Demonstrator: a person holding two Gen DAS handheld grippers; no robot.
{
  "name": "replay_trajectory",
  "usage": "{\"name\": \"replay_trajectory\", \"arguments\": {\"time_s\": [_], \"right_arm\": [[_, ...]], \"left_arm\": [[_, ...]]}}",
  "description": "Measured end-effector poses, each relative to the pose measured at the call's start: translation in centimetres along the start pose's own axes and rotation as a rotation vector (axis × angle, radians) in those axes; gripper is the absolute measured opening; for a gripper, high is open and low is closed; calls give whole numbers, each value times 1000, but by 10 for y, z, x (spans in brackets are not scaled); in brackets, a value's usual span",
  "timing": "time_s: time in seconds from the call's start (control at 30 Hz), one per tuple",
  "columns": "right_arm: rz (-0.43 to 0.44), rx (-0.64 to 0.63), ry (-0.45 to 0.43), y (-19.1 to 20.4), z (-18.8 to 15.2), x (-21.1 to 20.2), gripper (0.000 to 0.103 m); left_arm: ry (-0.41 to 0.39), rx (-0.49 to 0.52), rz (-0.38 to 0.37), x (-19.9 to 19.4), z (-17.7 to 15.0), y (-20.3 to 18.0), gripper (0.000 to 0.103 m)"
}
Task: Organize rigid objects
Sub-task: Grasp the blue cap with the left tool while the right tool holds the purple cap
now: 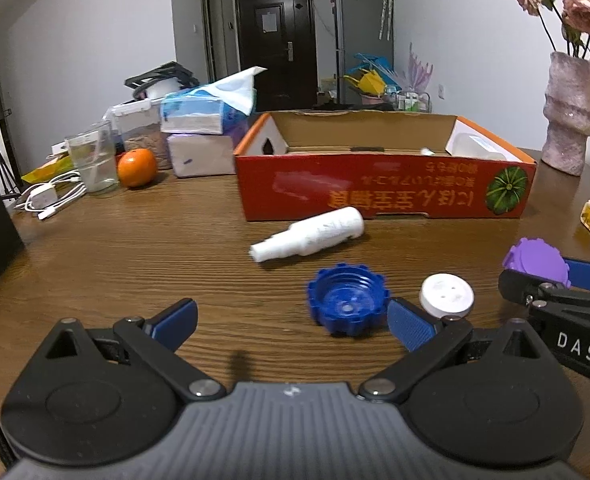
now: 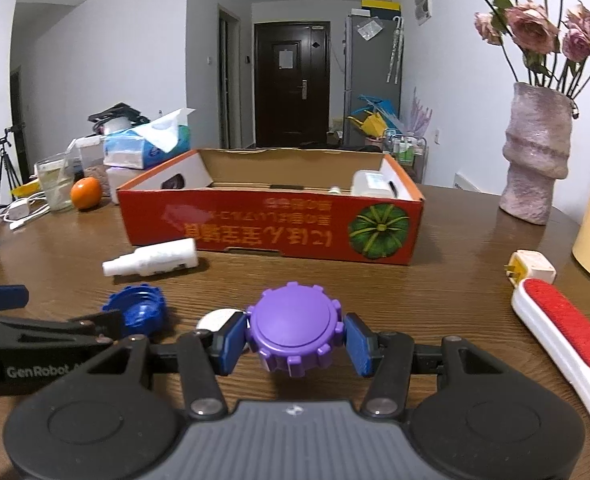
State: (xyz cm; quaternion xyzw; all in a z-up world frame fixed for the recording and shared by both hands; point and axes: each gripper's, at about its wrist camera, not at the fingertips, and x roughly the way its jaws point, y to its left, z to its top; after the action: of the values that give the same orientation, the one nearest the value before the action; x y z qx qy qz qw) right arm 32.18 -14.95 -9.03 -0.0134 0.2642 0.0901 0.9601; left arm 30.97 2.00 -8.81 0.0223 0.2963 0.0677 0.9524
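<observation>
The right gripper (image 2: 295,340) is clamped on a purple cap (image 2: 293,330), its blue pads pressing the cap's ridged sides and the cap's top facing up. Straight ahead of it stands the red cardboard box (image 2: 271,228) on the wooden table (image 2: 455,280), with a white container (image 2: 371,183) inside, at its far right end. The left gripper (image 1: 291,322) holds nothing, jaws spread wide above the table. Just inside its right finger lies a blue cap (image 1: 347,300), hollow side up, apparently not touching it. A white cap (image 1: 447,295) sits just beyond that finger, and a white spray bottle (image 1: 309,234) lies on its side further ahead, before the box.
</observation>
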Motion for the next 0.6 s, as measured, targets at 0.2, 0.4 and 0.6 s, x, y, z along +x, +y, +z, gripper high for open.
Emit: {"name": "replay_trajectory", "arguments": {"time_s": [0.2, 0.4, 0.6], "right_arm": [[-17, 10, -6, -19, 1, 0, 52], [-30, 19, -8, -33, 1, 1, 52], [-35, 20, -9, -35, 1, 2, 52]], "left_arm": [[17, 16, 15, 12, 3, -18, 103], [29, 15, 17, 22, 6, -26, 103], [54, 10, -22, 29, 7, -27, 79]]}}
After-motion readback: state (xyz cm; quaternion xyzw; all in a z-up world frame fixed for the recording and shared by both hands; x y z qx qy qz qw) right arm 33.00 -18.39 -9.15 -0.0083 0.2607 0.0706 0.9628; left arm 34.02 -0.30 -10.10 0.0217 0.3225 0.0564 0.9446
